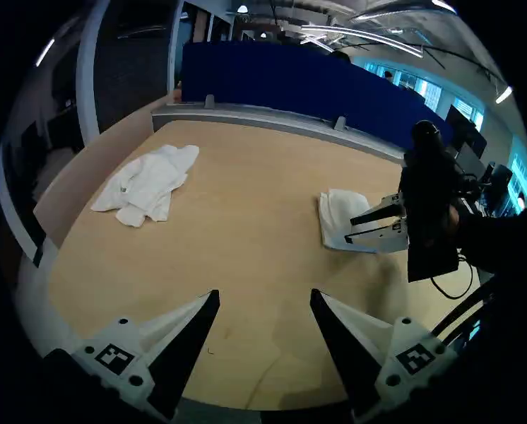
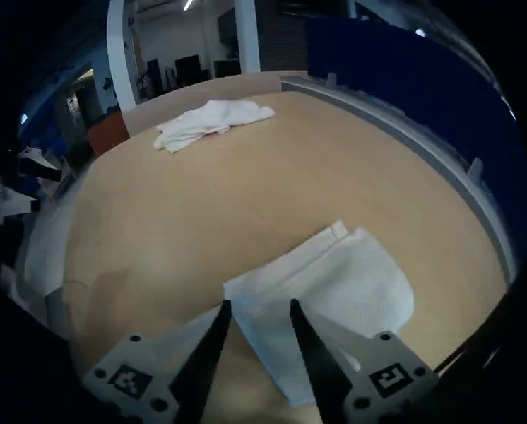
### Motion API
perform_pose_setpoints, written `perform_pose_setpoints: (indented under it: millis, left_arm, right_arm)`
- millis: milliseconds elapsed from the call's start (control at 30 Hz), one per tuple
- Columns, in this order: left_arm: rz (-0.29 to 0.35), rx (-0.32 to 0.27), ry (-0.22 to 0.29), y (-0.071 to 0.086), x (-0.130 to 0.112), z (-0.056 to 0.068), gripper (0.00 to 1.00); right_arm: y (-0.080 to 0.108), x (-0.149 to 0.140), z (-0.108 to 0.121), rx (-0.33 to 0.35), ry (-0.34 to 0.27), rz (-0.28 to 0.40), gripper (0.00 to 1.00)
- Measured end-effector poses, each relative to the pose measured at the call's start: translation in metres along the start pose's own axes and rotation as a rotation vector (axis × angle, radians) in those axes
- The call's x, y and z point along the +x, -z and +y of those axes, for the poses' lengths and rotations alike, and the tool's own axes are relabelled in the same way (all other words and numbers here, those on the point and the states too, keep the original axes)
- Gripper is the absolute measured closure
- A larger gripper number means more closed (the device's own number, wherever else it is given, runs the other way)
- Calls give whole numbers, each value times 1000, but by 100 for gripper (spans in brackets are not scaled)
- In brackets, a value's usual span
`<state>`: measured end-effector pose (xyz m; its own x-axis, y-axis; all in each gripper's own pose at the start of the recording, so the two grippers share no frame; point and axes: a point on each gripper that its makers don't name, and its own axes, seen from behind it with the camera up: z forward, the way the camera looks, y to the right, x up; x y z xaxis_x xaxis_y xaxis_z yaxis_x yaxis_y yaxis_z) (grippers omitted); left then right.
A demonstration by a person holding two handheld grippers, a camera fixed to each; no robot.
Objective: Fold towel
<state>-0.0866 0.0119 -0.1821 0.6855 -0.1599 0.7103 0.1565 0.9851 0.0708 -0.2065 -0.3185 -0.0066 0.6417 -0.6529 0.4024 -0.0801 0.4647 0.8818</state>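
A folded white towel (image 2: 341, 283) lies flat on the wooden table (image 2: 214, 191), right in front of my right gripper (image 2: 259, 305). Its fingers stand a little apart over the towel's near corner, with cloth showing in the gap. In the left gripper view the same folded towel (image 1: 338, 212) lies at the right, with the right gripper (image 1: 348, 230) over its edge, held by a dark-sleeved hand. My left gripper (image 1: 263, 297) is open above bare table near the front edge. A crumpled white towel (image 1: 148, 184) lies at the far left, and it shows again as the crumpled towel (image 2: 207, 120) in the right gripper view.
A grey rail (image 1: 277, 120) and a blue partition (image 1: 299, 81) run along the table's far side. A black cable (image 1: 454, 286) hangs by the right edge. Bare wood stretches between the two towels.
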Motion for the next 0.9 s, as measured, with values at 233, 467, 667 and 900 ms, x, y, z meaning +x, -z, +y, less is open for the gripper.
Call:
perform_pose_setpoints:
  millis: [233,467,667,900]
  left_arm:
    - [0,-3,9,-1,1,2,4]
    - [0,-5,4,-2,1,5,5]
    - [-1,-11,0,-3,2,9,4]
    - [-3,-16,-8,-4,4,12,5]
  right_arm:
    - [16,0,13,-44,-5,27,12]
    - [32,-20,29,-96,-35,13,0]
    - [44,-40,38,-123,-68,-6,0]
    - [50,-50,42,-140,-76,-17,0]
